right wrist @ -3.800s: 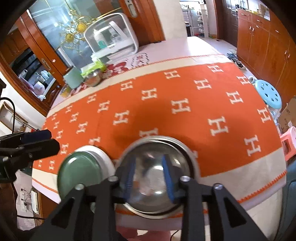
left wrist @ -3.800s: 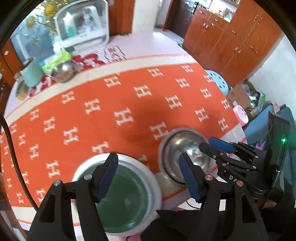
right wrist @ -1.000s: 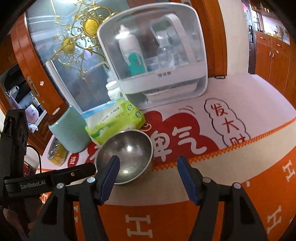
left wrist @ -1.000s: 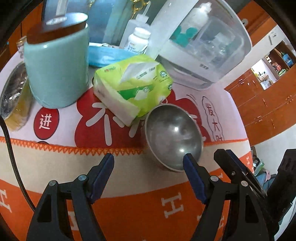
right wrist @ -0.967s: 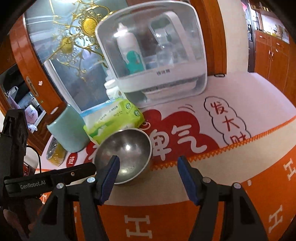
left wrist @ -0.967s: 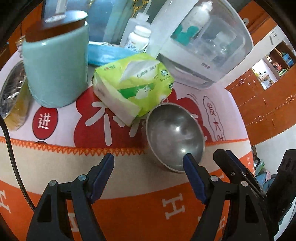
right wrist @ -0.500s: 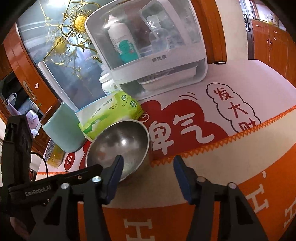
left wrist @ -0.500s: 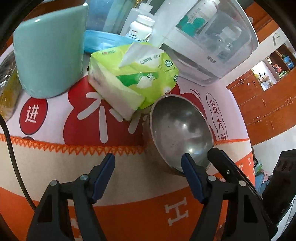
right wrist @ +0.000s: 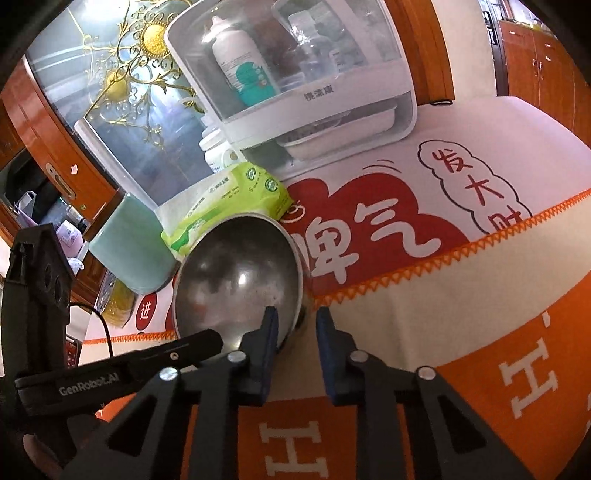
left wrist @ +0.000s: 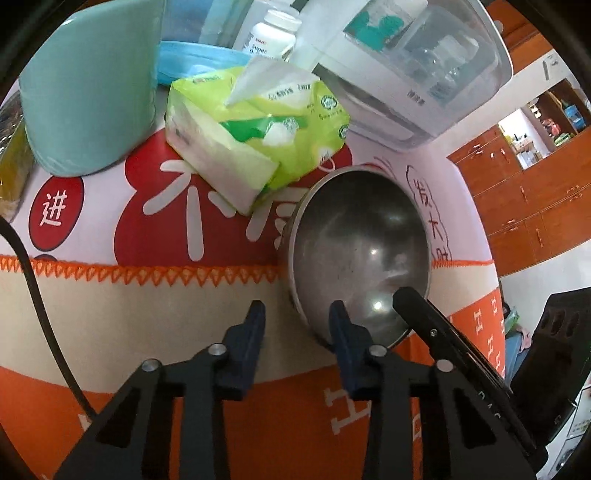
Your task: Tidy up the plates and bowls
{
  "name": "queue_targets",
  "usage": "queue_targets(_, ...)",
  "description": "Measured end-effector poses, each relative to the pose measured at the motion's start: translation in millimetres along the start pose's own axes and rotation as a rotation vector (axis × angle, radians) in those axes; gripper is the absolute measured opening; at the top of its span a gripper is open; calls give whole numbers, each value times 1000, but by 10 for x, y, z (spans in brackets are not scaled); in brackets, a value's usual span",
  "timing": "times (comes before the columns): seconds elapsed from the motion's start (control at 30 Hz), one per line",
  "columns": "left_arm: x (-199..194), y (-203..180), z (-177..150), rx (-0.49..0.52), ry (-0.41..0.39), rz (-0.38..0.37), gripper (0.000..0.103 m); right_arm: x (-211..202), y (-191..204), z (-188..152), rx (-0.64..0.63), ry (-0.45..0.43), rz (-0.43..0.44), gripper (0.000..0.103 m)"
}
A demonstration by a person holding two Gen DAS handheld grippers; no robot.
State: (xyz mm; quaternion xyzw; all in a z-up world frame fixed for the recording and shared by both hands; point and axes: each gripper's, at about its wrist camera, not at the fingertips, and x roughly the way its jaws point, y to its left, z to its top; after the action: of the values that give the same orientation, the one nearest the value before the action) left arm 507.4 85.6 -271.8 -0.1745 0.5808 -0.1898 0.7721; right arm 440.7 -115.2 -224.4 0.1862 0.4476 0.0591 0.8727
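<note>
A steel bowl stands tilted on the table next to a green tissue pack. It also shows in the right wrist view. My left gripper straddles the bowl's near-left rim, one finger inside and one outside, with a gap still between the pads. My right gripper straddles the near-right rim the same way, its left finger inside the bowl. Neither pair of fingers is seen pressed tight on the rim.
A teal canister stands left of the tissue pack. A white lidded rack with bottles stands behind. A blue container and a pill bottle sit at the back. An orange cloth with H marks covers the near table.
Both grippers have moved in on the bowl and narrowed their jaws around its rim. The bowl now stands more tilted than before.
</note>
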Motion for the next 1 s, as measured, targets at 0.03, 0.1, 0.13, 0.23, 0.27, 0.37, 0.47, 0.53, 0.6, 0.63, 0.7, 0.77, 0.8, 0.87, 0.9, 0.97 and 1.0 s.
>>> queue_targets(0.03,4,-3,-12,-1,0,1,28,0,1,-8,6,3,3,18)
queue_targets(0.1,20,-12,-31,-6,10,-4,21,-3,-9,-23,26,15,12,14)
queue_targets(0.13,31,-9,-46,-12,20,-7,19,-4,-20,-31,42,20,18,14)
queue_targets(0.23,38,14,-85,-30,32,-10,13,-3,-67,-46,94,39,31,11)
queue_targets(0.27,38,27,-93,-34,34,-10,12,-2,-79,-50,105,43,35,10)
queue_targets(0.37,40,42,-135,-49,51,-8,12,-14,-120,-73,144,56,47,8)
queue_targets(0.47,20,23,-190,-48,62,-8,12,-42,-151,-108,191,79,55,8)
queue_targets(0.53,1,-12,-224,-33,65,3,12,-74,-150,-142,203,86,52,8)
queue_targets(0.6,-24,-51,-266,-21,73,13,12,-120,-139,-185,206,94,42,8)
queue_targets(0.63,-39,-66,-290,-15,78,18,12,-138,-140,-200,207,97,39,8)
queue_targets(0.7,-68,-104,-329,-2,86,27,12,-186,-143,-246,217,110,38,8)
queue_targets(0.77,-112,-127,-383,4,93,35,12,-255,-138,-309,225,121,42,8)
queue_targets(0.8,-141,-135,-418,4,97,38,12,-280,-133,-329,225,125,41,8)
queue_targets(0.87,-201,-143,-496,2,112,40,12,-370,-111,-402,222,133,36,8)
queue_targets(0.9,-219,-148,-529,3,115,40,12,-402,-104,-431,223,137,36,8)
queue_targets(0.97,-287,-164,-613,10,118,47,12,-489,-85,-508,229,148,40,8)
queue_targets(1.0,-329,-174,-666,13,120,52,12,-543,-71,-557,231,153,40,8)
